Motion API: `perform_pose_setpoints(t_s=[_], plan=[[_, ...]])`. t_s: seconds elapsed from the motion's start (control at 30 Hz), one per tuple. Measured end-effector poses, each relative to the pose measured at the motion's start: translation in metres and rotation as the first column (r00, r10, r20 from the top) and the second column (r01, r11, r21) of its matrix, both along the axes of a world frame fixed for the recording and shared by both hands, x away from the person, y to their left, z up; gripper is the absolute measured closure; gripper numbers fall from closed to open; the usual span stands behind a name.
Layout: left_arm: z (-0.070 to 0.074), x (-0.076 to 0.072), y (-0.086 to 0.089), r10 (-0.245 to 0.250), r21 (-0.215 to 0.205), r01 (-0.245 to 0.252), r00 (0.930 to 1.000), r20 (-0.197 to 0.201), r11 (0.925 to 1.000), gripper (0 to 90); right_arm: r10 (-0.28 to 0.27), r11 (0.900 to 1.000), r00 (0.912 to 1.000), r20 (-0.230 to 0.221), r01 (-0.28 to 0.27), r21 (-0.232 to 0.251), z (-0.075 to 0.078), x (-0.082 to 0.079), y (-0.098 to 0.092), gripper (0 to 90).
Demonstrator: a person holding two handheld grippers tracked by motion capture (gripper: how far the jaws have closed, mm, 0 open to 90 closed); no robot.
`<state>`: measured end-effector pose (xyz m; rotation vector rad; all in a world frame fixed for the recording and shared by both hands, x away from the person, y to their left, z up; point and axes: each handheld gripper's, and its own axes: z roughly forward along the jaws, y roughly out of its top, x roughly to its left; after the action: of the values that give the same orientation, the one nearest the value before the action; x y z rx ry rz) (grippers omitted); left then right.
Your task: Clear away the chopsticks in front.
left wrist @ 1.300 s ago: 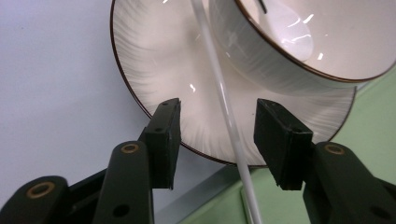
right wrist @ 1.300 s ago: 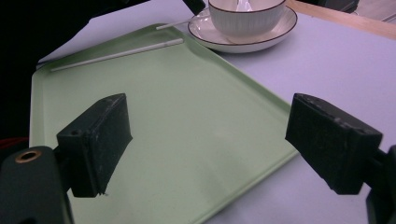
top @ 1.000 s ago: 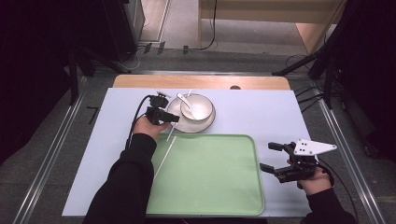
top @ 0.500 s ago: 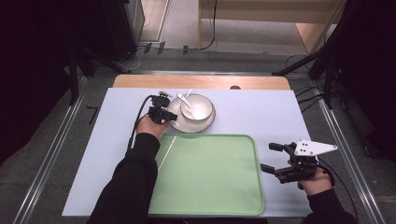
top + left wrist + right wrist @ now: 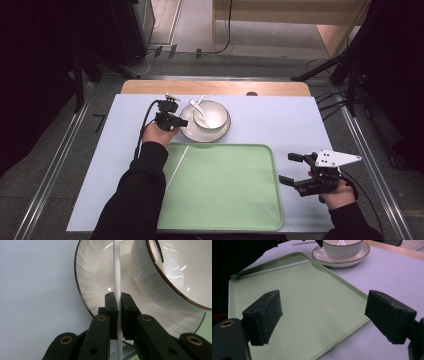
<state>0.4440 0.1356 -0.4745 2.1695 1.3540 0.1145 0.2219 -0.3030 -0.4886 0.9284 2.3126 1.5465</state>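
A thin white stick (image 5: 117, 270) runs over the left rim of a white saucer (image 5: 95, 277), and my left gripper (image 5: 118, 296) is shut on it. In the high view the left gripper (image 5: 179, 122) sits at the saucer's (image 5: 189, 132) left edge. A white ribbed bowl (image 5: 211, 116) with a white spoon (image 5: 199, 106) inside stands on the saucer. A second white stick (image 5: 177, 162) lies on the left part of the green tray (image 5: 225, 200). My right gripper (image 5: 286, 168) is open by the tray's right edge, with nothing between its jaws (image 5: 324, 312).
A pale blue mat (image 5: 280, 120) covers the wooden table (image 5: 220, 87). Metal rails (image 5: 60, 165) run along both sides. The green tray (image 5: 312, 302) takes up the near middle, with the bowl and saucer (image 5: 342, 250) beyond it.
The left hand has edged slightly toward the saucer. The right gripper and the stick on the tray have stayed where they were.
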Motion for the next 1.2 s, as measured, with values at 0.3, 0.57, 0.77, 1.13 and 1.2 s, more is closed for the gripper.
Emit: perform_pose_setpoints(t_s=[0.3, 0.57, 0.77, 1.13, 1.2], plan=[[0.022, -0.008, 0.024, 0.050, -0.017, -0.050, 0.9985, 0.021, 0.9986, 86.4, -0.001, 1.000, 1.0000, -0.002, 0.001, -0.001, 0.000, 0.000, 0.001, 14.5], [0.037, -0.021, 0.043, 0.086, -0.044, -0.085, 0.9962, 0.016, 0.9954, 86.4, -0.002, 1.000, 1.0000, -0.003, 0.002, -0.002, 0.000, 0.000, 0.001, 14.5], [0.047, -0.043, 0.058, 0.098, -0.067, -0.097, 0.9950, 0.020, 0.9931, 86.4, -0.001, 1.000, 1.0000, -0.004, 0.001, -0.003, 0.000, 0.000, 0.000, 14.5], [0.048, -0.087, 0.073, 0.095, -0.070, -0.092, 0.9948, 0.037, 0.9933, 86.4, -0.002, 1.000, 1.0000, -0.007, 0.002, -0.002, -0.001, 0.000, 0.001, 14.5], [0.049, -0.096, 0.076, 0.096, -0.081, -0.092, 0.9945, 0.041, 0.9925, 86.4, -0.003, 1.000, 1.0000, -0.006, 0.003, -0.002, -0.001, 0.001, 0.001, 14.5]])
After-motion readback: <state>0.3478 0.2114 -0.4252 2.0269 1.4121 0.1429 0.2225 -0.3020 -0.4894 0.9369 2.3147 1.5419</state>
